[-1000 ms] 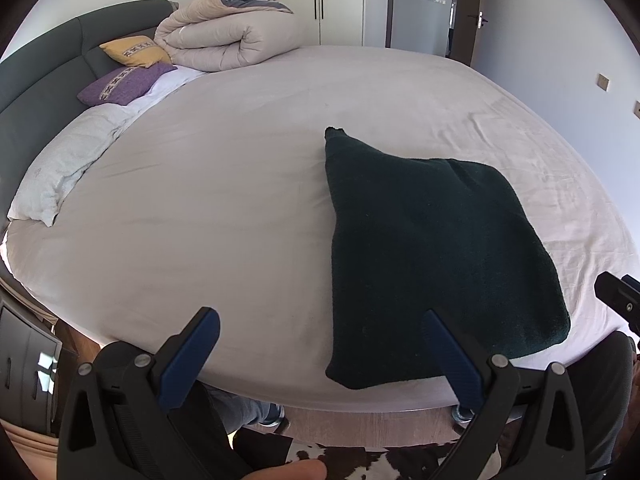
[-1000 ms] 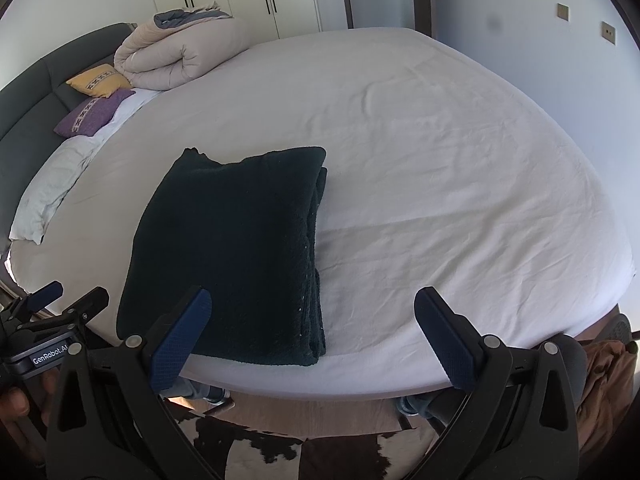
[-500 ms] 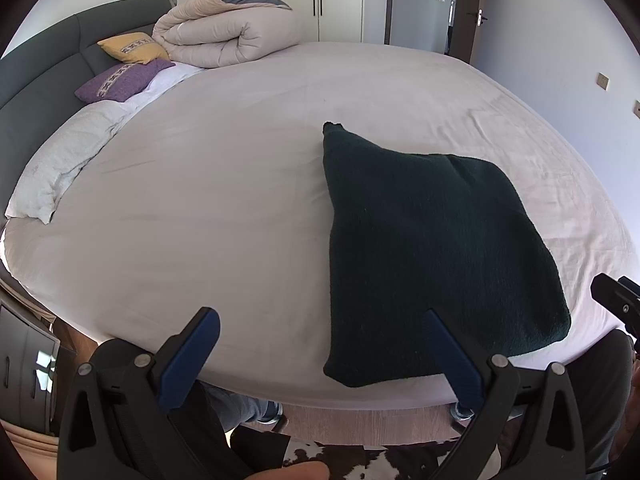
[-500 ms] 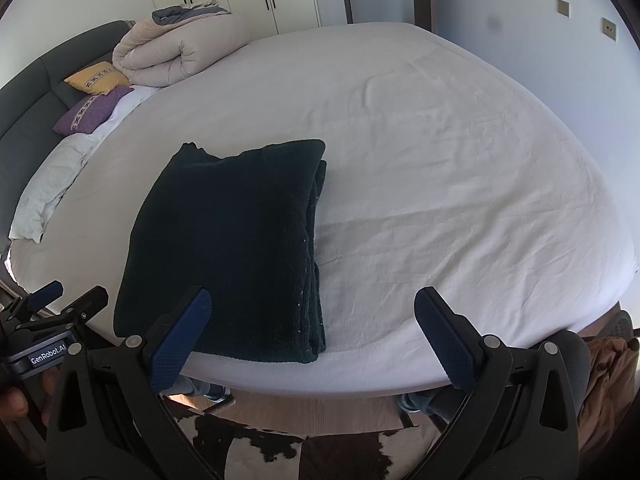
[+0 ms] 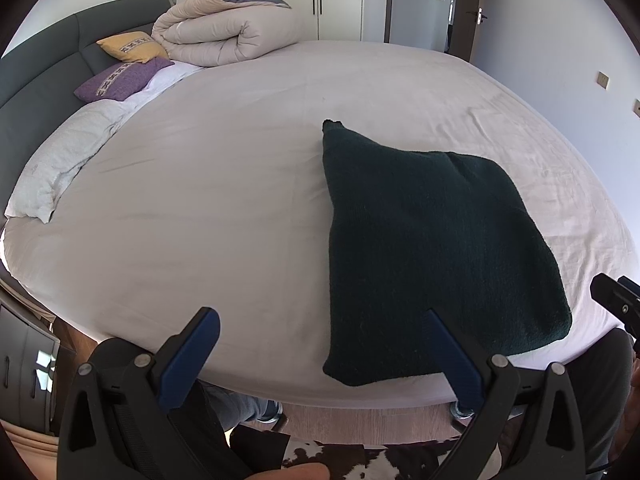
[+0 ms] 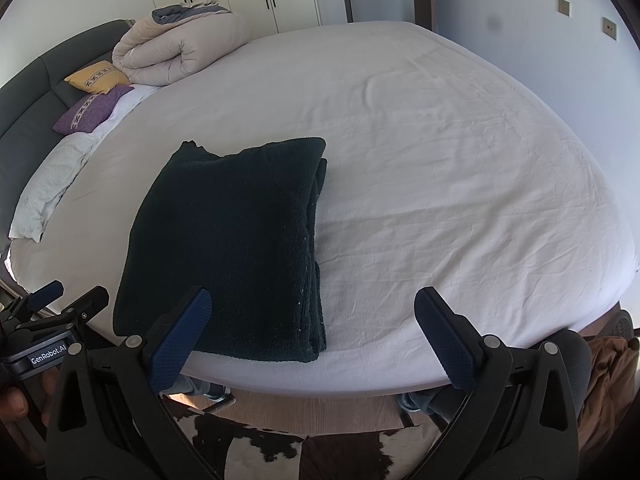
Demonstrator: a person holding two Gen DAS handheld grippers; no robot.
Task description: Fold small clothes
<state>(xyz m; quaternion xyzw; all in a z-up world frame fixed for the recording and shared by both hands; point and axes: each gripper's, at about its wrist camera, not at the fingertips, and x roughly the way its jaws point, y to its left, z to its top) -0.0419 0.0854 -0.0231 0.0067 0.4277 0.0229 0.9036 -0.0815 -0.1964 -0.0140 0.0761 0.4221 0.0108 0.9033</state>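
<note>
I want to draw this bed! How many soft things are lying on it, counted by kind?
Folded dark green garment: 1
Rolled-up duvet: 1
Small cushions, yellow and purple: 2
White pillow: 1
Total: 5

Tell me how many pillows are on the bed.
3: yellow pillow against the headboard, purple pillow just in front of it, white pillow nearer the bed's edge. The rolled duvet could hide more.

White-sheeted bed (image 5: 240, 200), folded dark garment (image 6: 232, 248), rolled duvet (image 5: 224, 36), pillows (image 5: 124, 78)
</note>
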